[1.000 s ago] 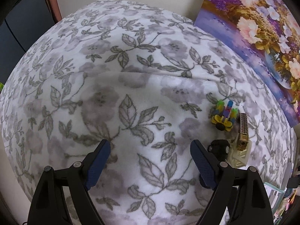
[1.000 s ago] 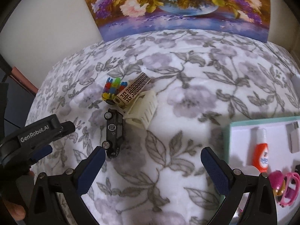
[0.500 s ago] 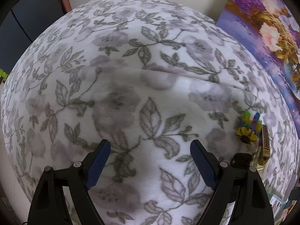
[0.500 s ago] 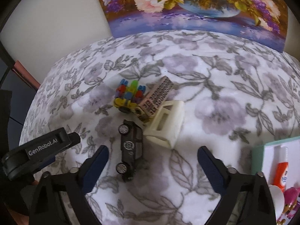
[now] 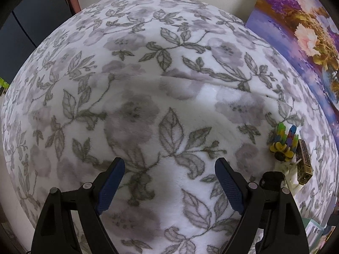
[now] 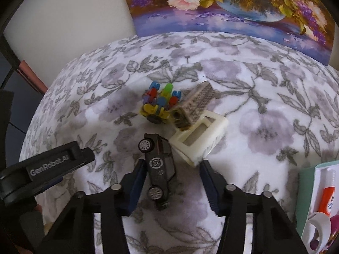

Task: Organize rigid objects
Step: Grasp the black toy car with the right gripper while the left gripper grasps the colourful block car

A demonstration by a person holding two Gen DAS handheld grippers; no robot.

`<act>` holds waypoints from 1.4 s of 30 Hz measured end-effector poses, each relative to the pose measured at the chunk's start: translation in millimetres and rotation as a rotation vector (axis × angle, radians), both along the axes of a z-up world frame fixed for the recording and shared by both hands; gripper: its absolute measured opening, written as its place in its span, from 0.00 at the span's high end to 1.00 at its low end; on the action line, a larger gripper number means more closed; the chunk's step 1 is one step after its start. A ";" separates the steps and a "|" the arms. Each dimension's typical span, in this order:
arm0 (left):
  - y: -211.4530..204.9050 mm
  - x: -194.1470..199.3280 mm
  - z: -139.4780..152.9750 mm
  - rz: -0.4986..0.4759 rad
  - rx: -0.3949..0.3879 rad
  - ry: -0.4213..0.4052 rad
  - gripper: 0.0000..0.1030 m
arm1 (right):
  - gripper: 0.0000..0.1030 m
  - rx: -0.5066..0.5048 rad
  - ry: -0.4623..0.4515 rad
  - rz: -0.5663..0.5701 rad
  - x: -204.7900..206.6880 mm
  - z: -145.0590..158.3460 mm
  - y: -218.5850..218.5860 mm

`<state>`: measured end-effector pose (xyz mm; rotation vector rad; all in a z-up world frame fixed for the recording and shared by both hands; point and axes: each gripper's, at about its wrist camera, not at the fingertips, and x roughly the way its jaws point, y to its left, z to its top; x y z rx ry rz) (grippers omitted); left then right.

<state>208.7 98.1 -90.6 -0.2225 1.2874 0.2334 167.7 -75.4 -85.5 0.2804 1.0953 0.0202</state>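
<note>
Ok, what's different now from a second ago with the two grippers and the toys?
The right gripper has come in over the black toy car, and its fingers, wide apart before, are closing around it; one blue finger is at the car's side, the other not yet touching. The left gripper is open as before, over bare blanket. The colourful block toy and white frame lie unmoved.

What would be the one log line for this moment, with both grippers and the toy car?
right gripper: closing around black toy car, pads not yet pressing | left gripper: open, empty over floral blanket | car: on blanket
</note>
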 end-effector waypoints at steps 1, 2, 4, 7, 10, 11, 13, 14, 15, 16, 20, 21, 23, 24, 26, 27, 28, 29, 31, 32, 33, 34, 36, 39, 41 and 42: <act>-0.2 -0.1 0.7 0.000 0.002 -0.002 0.15 | 0.59 0.009 0.003 0.005 0.0 0.3 0.4; -0.7 -0.2 1.5 -0.002 0.003 -0.004 0.15 | 0.61 0.012 0.007 0.009 -0.1 0.6 0.9; -2.8 -0.7 3.5 -0.006 0.006 -0.008 0.15 | 0.66 0.013 0.010 0.019 -0.8 1.8 2.6; -6.5 -1.7 7.7 -0.015 0.009 -0.014 0.15 | 0.69 0.030 0.017 0.026 -1.4 2.2 1.4; -9.0 -0.7 11.3 -0.026 0.010 -0.019 0.15 | 0.69 0.047 0.025 0.018 -3.0 2.6 -2.4; -10.2 -0.7 11.7 -0.028 0.010 -0.019 0.15 | 0.69 0.051 0.024 0.015 -4.1 3.3 -4.3; -12.5 -0.1 14.1 -0.033 0.008 -0.024 0.15 | 0.69 0.062 0.026 0.003 -5.8 4.7 -9.4; -12.2 -0.2 14.0 -0.036 0.007 -0.026 0.15 | 0.70 0.072 0.025 -0.003 -6.7 5.5 -12.3; -13.5 -0.6 15.5 -0.040 0.004 -0.031 0.15 | 0.70 0.084 0.024 -0.009 -7.8 7.1 -16.5; -13.4 -0.5 16.3 -0.045 0.002 -0.034 0.15 | 0.70 0.090 0.021 -0.013 -9.0 8.5 -19.1; -19.6 0.6 18.3 -0.064 -0.013 -0.047 0.15 | 0.70 0.117 0.006 -0.032 -12.3 17.3 -31.2; -21.6 0.7 19.0 -0.069 -0.015 -0.052 0.15 | 0.70 0.121 0.002 -0.036 -13.0 19.4 -33.5; -25.9 1.1 19.5 -0.077 -0.018 -0.056 0.15 | 0.70 0.130 -0.009 -0.044 -14.8 24.3 -39.7; -29.4 1.2 19.4 -0.081 -0.024 -0.057 0.15 | 0.70 0.132 -0.014 -0.049 -15.3 26.2 -42.3; -34.4 1.1 19.4 -0.092 -0.036 -0.063 0.15 | 0.70 0.139 -0.026 -0.061 -16.8 30.3 -49.2; -37.9 0.4 21.0 -0.095 -0.044 -0.071 0.15 | 0.70 0.145 -0.032 -0.068 -17.9 32.0 -53.0; -39.7 0.9 21.9 -0.098 -0.053 -0.078 0.15 | 0.70 0.148 -0.036 -0.076 -18.3 33.5 -56.5; -42.3 0.7 23.0 -0.102 -0.064 -0.086 0.15 | 0.70 0.143 -0.042 -0.090 -18.8 36.0 -61.8; -49.2 -0.3 27.3 -0.117 -0.088 -0.109 0.15 | 0.71 0.125 -0.049 -0.108 -19.8 38.9 -70.1; -53.2 -0.1 29.5 -0.126 -0.101 -0.124 0.15 | 0.71 0.123 -0.051 -0.119 -20.0 40.0 -74.9; -55.7 0.1 31.1 -0.132 -0.114 -0.136 0.15 | 0.71 0.131 -0.053 -0.132 -20.5 40.6 -80.8; -57.9 0.9 31.4 -0.137 -0.128 -0.143 0.15 | 0.71 0.143 -0.055 -0.143 -21.2 40.8 -86.3; -64.1 1.6 31.3 -0.148 -0.158 -0.152 0.15 | 0.71 0.154 -0.058 -0.166 -21.9 41.0 -96.4; -74.7 6.7 28.0 -0.168 -0.185 -0.163 0.17 | 0.71 0.166 -0.058 -0.189 -21.9 39.7 -109.1; -80.0 8.4 26.7 -0.177 -0.196 -0.173 0.20 | 0.71 0.174 -0.056 -0.203 -21.7 37.8 -115.7; -82.8 10.9 24.8 -0.183 -0.213 -0.183 0.21 | 0.71 0.177 -0.055 -0.207 -21.8 37.2 -117.6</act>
